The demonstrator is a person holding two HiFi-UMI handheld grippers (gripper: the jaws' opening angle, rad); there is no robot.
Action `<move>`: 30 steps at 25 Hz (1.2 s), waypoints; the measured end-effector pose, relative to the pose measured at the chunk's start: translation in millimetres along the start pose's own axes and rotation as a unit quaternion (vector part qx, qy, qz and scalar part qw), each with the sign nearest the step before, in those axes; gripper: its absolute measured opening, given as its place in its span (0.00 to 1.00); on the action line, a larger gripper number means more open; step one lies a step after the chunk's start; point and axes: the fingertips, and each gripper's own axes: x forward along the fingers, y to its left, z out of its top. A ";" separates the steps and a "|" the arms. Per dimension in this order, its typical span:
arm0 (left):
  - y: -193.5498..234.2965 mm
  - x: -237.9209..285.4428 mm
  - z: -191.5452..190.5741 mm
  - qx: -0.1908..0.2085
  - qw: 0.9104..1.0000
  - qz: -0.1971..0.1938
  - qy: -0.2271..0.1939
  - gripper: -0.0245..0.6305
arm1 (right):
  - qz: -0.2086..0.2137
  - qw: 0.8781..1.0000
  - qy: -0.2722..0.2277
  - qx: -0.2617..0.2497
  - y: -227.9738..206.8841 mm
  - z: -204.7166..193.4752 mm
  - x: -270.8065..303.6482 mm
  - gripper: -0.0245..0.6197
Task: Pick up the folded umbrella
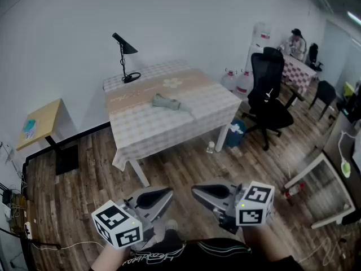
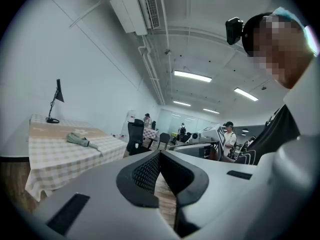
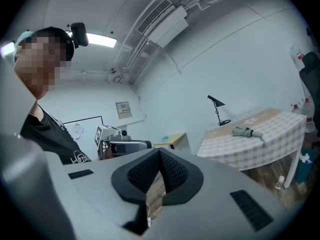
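We hold the 2 grippers side by side and about level, close to our body, over the wooden floor [image 1: 84, 191]. The left gripper [image 1: 168, 192] has its jaws closed tip to tip with nothing between them. The right gripper [image 1: 196, 191] is the same, pads together and empty. Both are well apart from the table [image 1: 197, 103], which stands ahead of us under a checked cloth.

The folded umbrella [image 1: 166, 101] lies flat near the middle of that surface, touched by neither gripper. A black desk lamp [image 1: 131, 77] stands at the table's far left corner. A black office chair [image 1: 269, 97] sits just beyond the table's right edge. A small wooden side table [image 1: 40, 120] stands off its left edge, by the wall.
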 end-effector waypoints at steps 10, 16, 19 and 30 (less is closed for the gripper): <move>31.0 7.5 -3.2 -0.008 1.000 0.002 0.013 0.04 | -0.010 1.000 0.013 0.003 -22.6 -2.0 23.9 0.05; 71.5 17.5 -0.5 -0.020 1.000 0.001 0.018 0.03 | 0.012 0.999 -0.001 0.047 -50.5 5.7 50.7 0.05; 99.1 24.2 3.8 -0.026 0.999 -0.002 0.022 0.04 | 0.009 0.999 0.001 0.054 -70.5 8.9 69.2 0.05; 211.4 43.4 21.7 -0.048 0.998 -0.004 0.028 0.03 | 0.002 0.998 0.036 0.058 -144.4 23.9 153.7 0.05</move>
